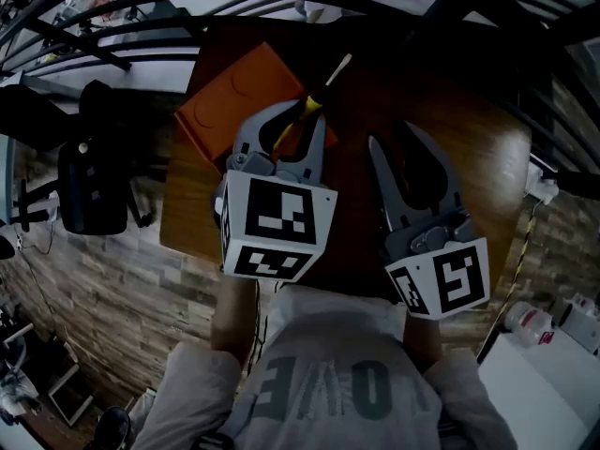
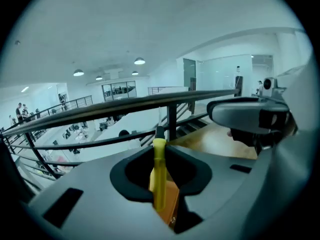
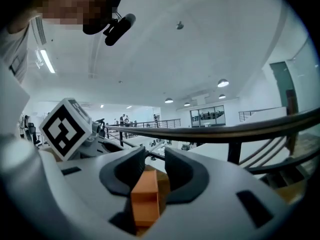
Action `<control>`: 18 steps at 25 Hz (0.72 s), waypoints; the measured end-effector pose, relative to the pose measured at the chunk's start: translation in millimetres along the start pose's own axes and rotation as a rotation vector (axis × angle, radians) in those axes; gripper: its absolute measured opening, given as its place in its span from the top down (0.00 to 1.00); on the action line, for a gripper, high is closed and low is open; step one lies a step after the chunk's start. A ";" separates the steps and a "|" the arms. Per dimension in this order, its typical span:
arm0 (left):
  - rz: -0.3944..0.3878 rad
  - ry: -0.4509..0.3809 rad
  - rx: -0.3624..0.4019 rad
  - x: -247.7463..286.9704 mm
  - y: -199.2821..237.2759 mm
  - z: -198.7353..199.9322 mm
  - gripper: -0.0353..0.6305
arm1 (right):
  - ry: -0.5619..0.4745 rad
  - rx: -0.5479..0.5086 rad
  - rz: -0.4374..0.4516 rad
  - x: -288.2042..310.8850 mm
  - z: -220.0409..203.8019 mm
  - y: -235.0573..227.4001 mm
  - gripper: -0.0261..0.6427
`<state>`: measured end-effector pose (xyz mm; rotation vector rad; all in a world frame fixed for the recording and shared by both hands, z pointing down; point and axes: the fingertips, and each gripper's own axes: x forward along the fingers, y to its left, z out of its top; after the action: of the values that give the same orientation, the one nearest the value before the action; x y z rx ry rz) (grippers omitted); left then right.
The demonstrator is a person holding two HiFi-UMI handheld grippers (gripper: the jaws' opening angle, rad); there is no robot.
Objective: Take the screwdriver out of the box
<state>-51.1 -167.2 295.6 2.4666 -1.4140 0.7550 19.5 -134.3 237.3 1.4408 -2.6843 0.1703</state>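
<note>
- Screwdriver (image 1: 314,99): yellow handle clamped between the closed jaws of the left gripper (image 1: 292,125), shaft pointing up and to the right, past the jaw tips, over the table (image 1: 450,129)
- Box (image 1: 246,97): orange, lying on the table just beside the left gripper; the screwdriver is clear of it
- Left gripper view: the handle (image 2: 159,174) stands upright in the jaw gap
- Right gripper (image 1: 394,141): jaws slightly apart, nothing pressed between them; the right gripper view shows an orange block low in the gap
</note>
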 end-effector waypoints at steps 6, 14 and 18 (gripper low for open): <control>0.064 -0.180 0.095 -27.9 -21.4 66.8 0.82 | -0.085 -0.108 -0.075 -28.3 47.3 -8.1 0.77; 0.144 -0.495 0.109 -78.3 -58.4 126.2 0.82 | -0.188 -0.101 -0.171 -72.0 73.7 -38.2 0.77; 0.161 -0.589 0.031 -86.1 -69.9 125.8 0.82 | -0.184 -0.082 -0.189 -78.7 66.8 -45.5 0.77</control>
<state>14.4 -118.0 149.2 2.7532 -1.8090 0.0561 99.1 -103.8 163.3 1.7507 -2.6348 -0.0892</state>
